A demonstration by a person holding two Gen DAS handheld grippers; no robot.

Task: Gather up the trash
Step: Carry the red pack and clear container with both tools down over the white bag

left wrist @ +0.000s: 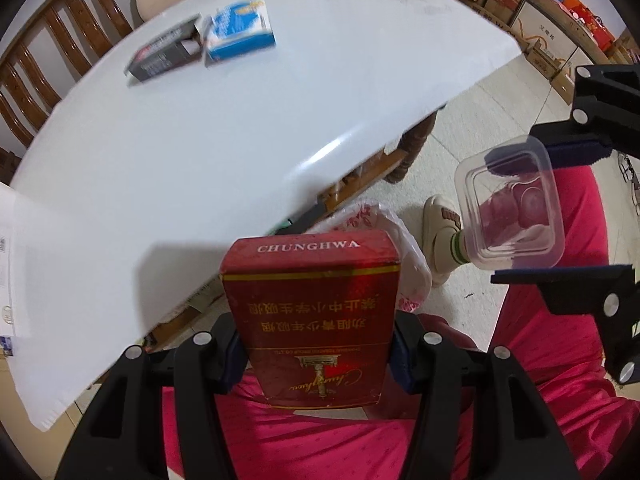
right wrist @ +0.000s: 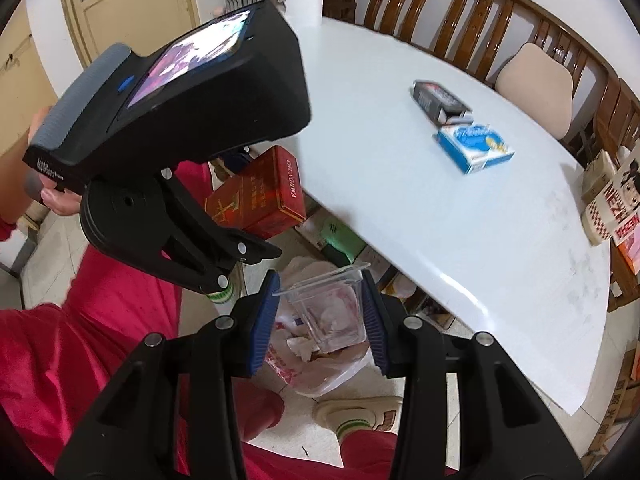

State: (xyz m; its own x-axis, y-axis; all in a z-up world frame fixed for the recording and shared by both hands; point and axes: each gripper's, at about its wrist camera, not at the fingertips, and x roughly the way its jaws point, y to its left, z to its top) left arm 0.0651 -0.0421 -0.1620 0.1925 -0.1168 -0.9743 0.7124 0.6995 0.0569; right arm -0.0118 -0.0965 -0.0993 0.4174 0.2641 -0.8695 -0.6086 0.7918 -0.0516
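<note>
My left gripper point(left wrist: 318, 356) is shut on a red Chunghwa cigarette box point(left wrist: 312, 320), held off the table's edge above the person's lap; the box also shows in the right wrist view point(right wrist: 260, 196). My right gripper point(right wrist: 320, 320) is shut on a clear plastic container point(right wrist: 332, 308), which also shows in the left wrist view point(left wrist: 512, 208). It hangs over a white plastic trash bag point(right wrist: 320, 364) on the floor. A dark box point(left wrist: 160, 54) and a blue-white carton point(left wrist: 240, 30) lie on the white table point(left wrist: 200, 160).
Wooden chairs point(right wrist: 500, 20) line the table's far side. A printed box point(right wrist: 612, 204) stands at the table's right end. Cardboard boxes point(left wrist: 540, 20) sit along the wall. The person's red-clad legs and a slippered foot point(right wrist: 360, 416) are beside the bag.
</note>
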